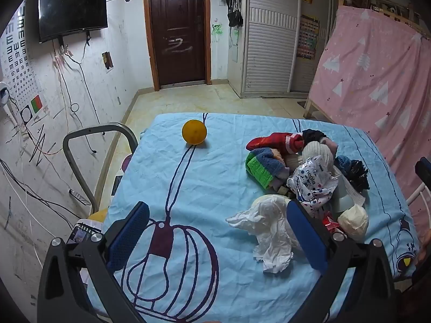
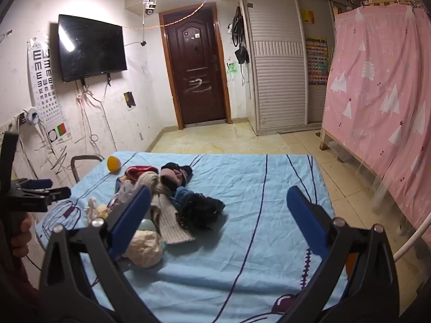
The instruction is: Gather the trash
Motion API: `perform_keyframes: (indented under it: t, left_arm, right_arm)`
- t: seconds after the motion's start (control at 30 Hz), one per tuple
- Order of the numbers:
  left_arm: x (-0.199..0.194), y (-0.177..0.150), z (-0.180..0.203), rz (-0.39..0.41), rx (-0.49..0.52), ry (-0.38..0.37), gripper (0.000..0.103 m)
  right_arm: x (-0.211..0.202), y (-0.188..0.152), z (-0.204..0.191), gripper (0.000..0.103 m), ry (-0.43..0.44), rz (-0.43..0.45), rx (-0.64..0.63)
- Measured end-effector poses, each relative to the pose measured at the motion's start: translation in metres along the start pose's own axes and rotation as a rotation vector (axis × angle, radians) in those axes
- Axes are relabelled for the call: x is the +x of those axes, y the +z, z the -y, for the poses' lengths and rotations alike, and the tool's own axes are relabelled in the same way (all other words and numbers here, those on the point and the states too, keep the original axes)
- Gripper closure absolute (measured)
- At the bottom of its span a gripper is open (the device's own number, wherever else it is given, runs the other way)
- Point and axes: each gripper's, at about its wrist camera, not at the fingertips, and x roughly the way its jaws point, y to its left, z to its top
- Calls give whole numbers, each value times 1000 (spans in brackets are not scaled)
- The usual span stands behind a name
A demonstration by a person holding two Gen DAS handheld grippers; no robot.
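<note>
Left gripper (image 1: 219,231), released wide, hangs just beside the crumpled white tissue (image 1: 266,231).

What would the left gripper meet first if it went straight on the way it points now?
Probably the bare blue sheet. The open left gripper points down at it, with nothing between the fingers; the crumpled white paper lies just beside the right finger. Depth is unclear.

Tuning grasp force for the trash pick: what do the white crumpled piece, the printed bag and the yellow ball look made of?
White crumpled piece: thin tissue or paper, matte, soft creases and ragged edges.
Printed bag: plastic film, glossy, sharp highlights on its wrinkles, printed dots and lettering.
Yellow ball: smooth, slightly dimpled skin; could be plastic or a citrus fruit, cannot tell.
</note>
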Motion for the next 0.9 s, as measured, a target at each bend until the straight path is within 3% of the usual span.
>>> perform_keyframes:
  t: [0.9]
  left_arm:
    - [3, -3, 1, 0, 13, 0, 10]
  right_arm:
    - [-1, 0, 3, 6, -1, 5, 3]
